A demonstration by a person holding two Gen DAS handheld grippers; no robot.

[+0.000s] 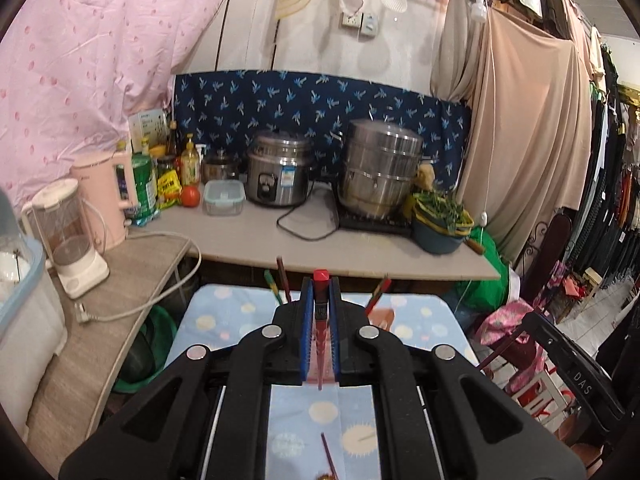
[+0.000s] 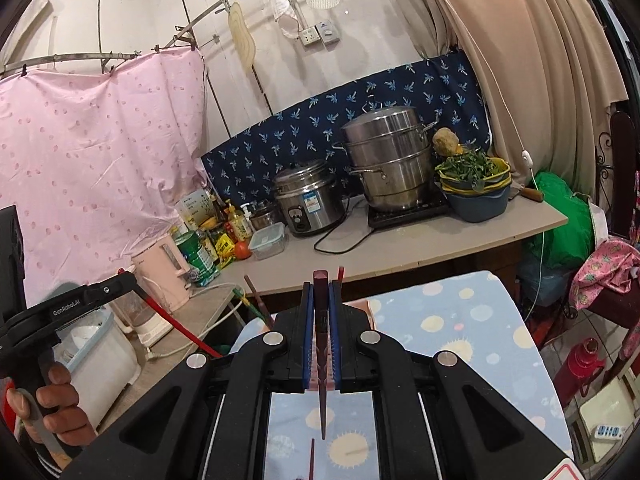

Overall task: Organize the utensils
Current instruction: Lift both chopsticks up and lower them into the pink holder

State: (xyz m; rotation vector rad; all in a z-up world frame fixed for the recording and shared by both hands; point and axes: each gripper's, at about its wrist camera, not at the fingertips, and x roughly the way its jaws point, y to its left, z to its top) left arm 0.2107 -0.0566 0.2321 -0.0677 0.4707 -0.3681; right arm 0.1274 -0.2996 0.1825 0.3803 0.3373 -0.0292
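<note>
Currently, in the left wrist view, the left gripper [image 1: 321, 312] sits at lower centre with its blue-padded jaws clamped on a bright red chopstick [image 1: 321, 280], whose butt end sticks up past the fingertips and whose thin tip points down toward the camera. Behind the fingers, three more chopstick ends rise at centre frame: one green-tipped chopstick [image 1: 271, 282], one dark brown chopstick [image 1: 282, 276] and one red slanted chopstick [image 1: 378, 291]. What holds them is hidden by the gripper. One loose dark chopstick [image 1: 328, 452] lies at bottom centre on the pale blue dotted cloth [image 1: 224, 316].

In the right wrist view, the right gripper [image 2: 321, 320] at lower centre is likewise closed on one dark maroon chopstick [image 2: 321, 280], butt up, tip down. The left gripper appears at lower left, held in a hand [image 2: 48, 408], its red chopstick slanting down to the right. Count here: two held, about three standing ends behind the fingers, one loose on the cloth at bottom centre.

Judgement: the step in hand is carrying, one chopstick per gripper. The next move calls for lowering each beside the standing group, tip down, then releasing; the loose one remains.
</note>
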